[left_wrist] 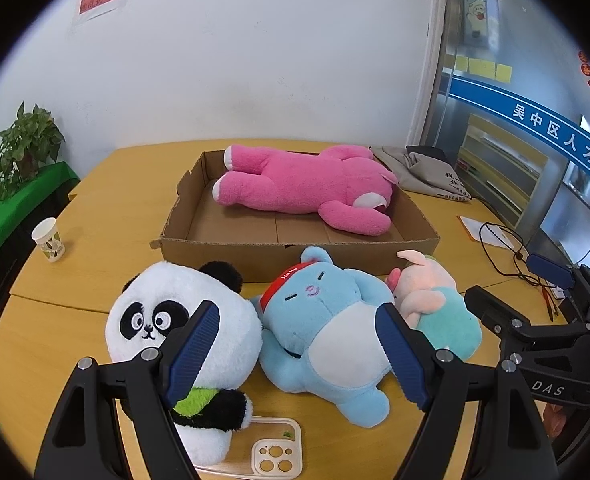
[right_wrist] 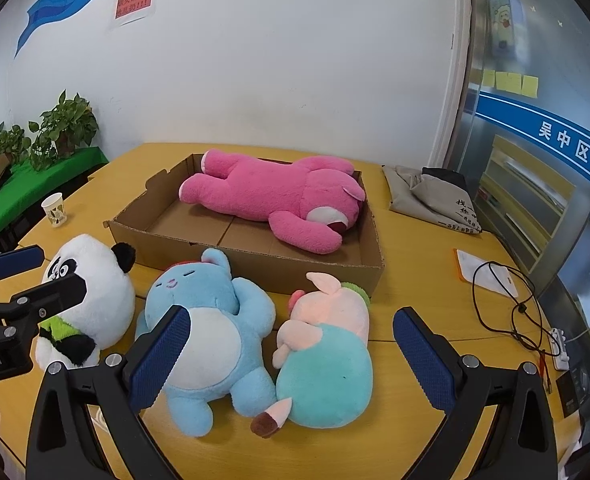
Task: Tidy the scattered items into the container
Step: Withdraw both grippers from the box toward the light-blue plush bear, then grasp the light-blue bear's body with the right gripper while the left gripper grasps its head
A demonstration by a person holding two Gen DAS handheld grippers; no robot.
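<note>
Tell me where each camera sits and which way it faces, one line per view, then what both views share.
Left wrist: sits on the left claw, angled down across the table at the panda and blue bear; its own open fingers show, and the right claw at right.
Right wrist: sits on the right claw, angled down at the blue bear and pig plush; its open fingers show, left claw at left.
Shared: cardboard box holding the pink bear, paper cup.

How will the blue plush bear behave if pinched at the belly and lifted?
The blue plush bear looks soft and stuffed, so it probably squashes between the pads. Its limbs lie splayed on the table, so they likely droop. It probably weighs little for its bulk.
</note>
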